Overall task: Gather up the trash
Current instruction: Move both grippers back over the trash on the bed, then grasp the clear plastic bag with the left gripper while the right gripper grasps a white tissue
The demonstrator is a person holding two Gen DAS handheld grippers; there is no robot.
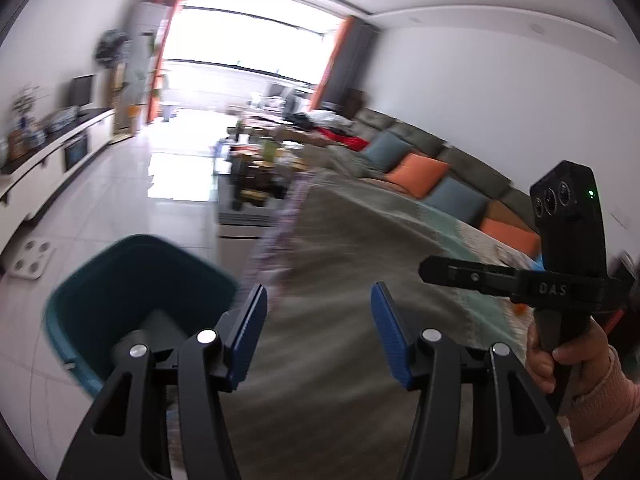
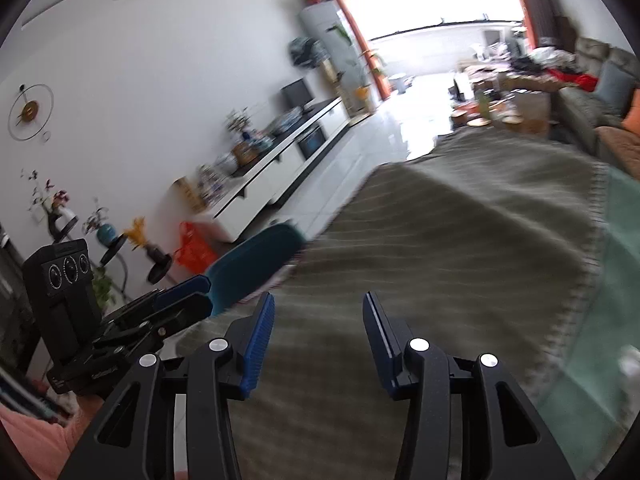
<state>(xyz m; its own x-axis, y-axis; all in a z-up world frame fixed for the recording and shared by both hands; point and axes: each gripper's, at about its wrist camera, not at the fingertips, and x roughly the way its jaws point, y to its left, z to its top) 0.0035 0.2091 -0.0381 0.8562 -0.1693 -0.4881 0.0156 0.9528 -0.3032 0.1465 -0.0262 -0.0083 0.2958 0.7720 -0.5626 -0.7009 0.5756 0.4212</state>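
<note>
From where I stand, the only thing plainly tied to the job is the teal bin (image 1: pixel 120 300) on the pale tiled floor (image 1: pixel 120 184), just beside the edge of the grey striped cloth (image 1: pixel 352 260) that covers the surface; no scrap of trash is clear enough to name, the pictures being smeared with motion. The left tool (image 1: pixel 319 334) has its blue pads (image 1: pixel 250 336) standing well apart with nothing between them, hanging over the cloth with the bin just to one side of it. The right tool (image 2: pixel 319 340) is likewise parted and empty, over the same cloth, the bin lying beyond the left tool as that camera sees it. The bin looks like thin moulded plastic — light, stiff enough to keep its shape, smooth and a little slippery — and I judge the rim to be the place to take it, one pad inside the wall and one outside. It stands upright with its mouth open upward, so its long axis seems to run floor to ceiling, though the blur leaves its height unsure. Whatever rubbish is meant to go in would drop straight down through that mouth — I cannot tell whether anything lies in it already.
</note>
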